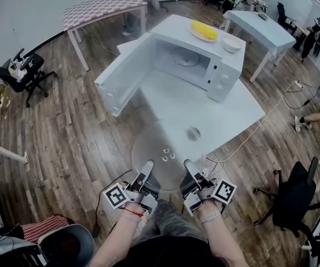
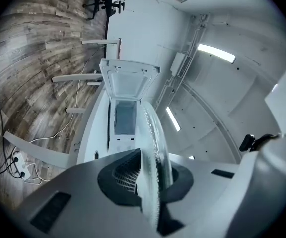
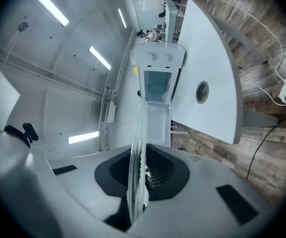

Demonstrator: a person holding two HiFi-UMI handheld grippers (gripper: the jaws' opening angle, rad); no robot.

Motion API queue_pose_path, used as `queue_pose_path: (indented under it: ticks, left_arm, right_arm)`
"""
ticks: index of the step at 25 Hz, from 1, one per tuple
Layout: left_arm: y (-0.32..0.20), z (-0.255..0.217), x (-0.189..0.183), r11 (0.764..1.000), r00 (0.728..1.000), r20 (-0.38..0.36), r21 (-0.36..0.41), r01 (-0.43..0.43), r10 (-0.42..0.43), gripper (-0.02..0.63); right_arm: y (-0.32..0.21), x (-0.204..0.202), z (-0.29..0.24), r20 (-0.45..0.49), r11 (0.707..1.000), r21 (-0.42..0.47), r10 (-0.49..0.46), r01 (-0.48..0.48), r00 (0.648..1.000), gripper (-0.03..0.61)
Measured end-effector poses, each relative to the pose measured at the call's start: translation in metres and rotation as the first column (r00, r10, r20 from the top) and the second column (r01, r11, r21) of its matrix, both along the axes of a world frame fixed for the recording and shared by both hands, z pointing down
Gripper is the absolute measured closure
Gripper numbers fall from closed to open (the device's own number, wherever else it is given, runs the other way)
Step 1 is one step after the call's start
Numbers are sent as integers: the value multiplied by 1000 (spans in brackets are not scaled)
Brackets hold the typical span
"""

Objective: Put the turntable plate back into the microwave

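I hold the clear glass turntable plate level over the floor, just short of the white table's near edge. My left gripper is shut on its near left rim and my right gripper on its near right rim. The white microwave stands on the table ahead, its door swung open to the left and a roller ring in its cavity. In the left gripper view the plate runs edge-on between the jaws toward the microwave. The right gripper view shows the plate the same way, with the microwave beyond.
A yellow item on a plate and a white bowl sit on top of the microwave. A small round object lies on the table. Office chairs and other tables stand around on the wooden floor, with cables trailing.
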State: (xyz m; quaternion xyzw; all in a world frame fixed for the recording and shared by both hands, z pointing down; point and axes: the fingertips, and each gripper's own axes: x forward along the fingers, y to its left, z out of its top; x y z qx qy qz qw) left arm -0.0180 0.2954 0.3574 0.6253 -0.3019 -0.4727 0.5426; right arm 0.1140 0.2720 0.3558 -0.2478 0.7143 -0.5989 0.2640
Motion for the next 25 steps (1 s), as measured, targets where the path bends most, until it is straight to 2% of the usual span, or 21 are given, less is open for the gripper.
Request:
queue_pose_path:
  ticks: [10,25]
  left_arm:
    - [-67,11,-5,1000,1000,2,-18,9,-9,578]
    - [-100,22,-8,998,1000,5,-50,29,-29,578]
  right_arm:
    - [-68,-5,10,6,1000,-14,-5,5,1000,537]
    - [-103,-9,22,-3,999,-46,-10,9,1000,538]
